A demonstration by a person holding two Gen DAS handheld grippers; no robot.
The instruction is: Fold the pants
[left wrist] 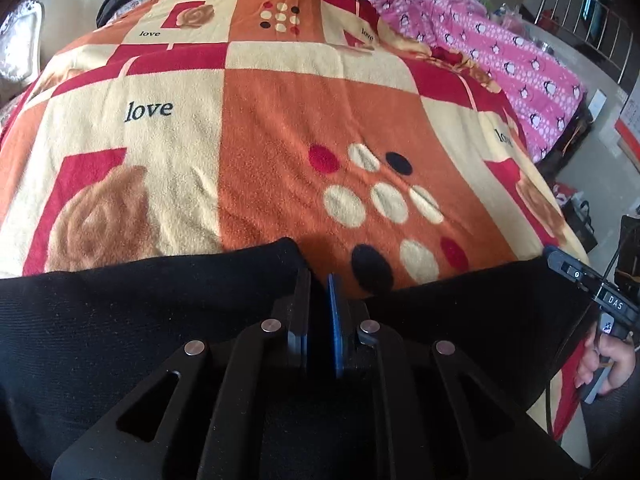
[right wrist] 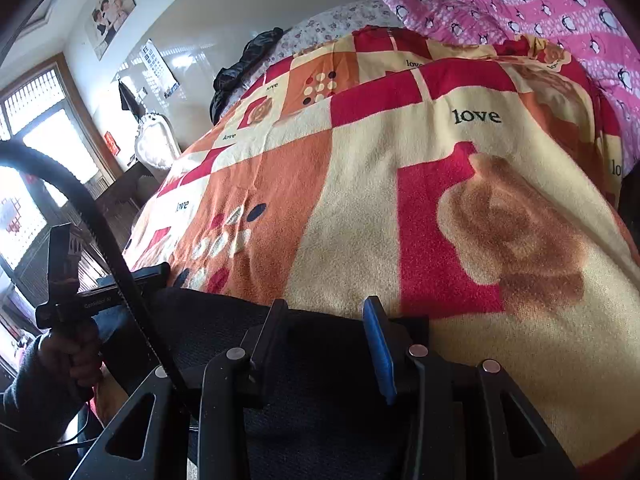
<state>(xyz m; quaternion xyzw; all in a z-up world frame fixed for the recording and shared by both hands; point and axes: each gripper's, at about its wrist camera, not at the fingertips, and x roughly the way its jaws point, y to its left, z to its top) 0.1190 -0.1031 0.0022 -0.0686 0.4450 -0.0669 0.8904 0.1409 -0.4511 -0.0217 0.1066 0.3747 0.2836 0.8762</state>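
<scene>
A bed fills both views, covered by a fleece blanket [left wrist: 280, 120] in red, orange and cream squares with roses and dots, a pink penguin-print quilt [left wrist: 500, 52] bunched along its far edge. The black pants [left wrist: 140, 320] lie on the near edge of the blanket, directly under my two grippers, their cloth running crosswise from one hand to the other.

My left gripper [left wrist: 319, 280] has its jaws nearly together, only a thin slit between them, over the pants' far edge; whether cloth is pinched in that slit I cannot tell. My right gripper [right wrist: 326, 306] stands partly open, with the dark fabric lying between the jaws and neither pad pressing on it (so nothing held there).

Both hands are right at the pants; the right one looks closer to a fresh bite, since the fabric's far edge sits just at its fingertips.

Readable writing: "love" repeats in black across the blanket's cream squares; the right gripper's body [left wrist: 608, 300], seen from the left camera, carries "DAS".
</scene>
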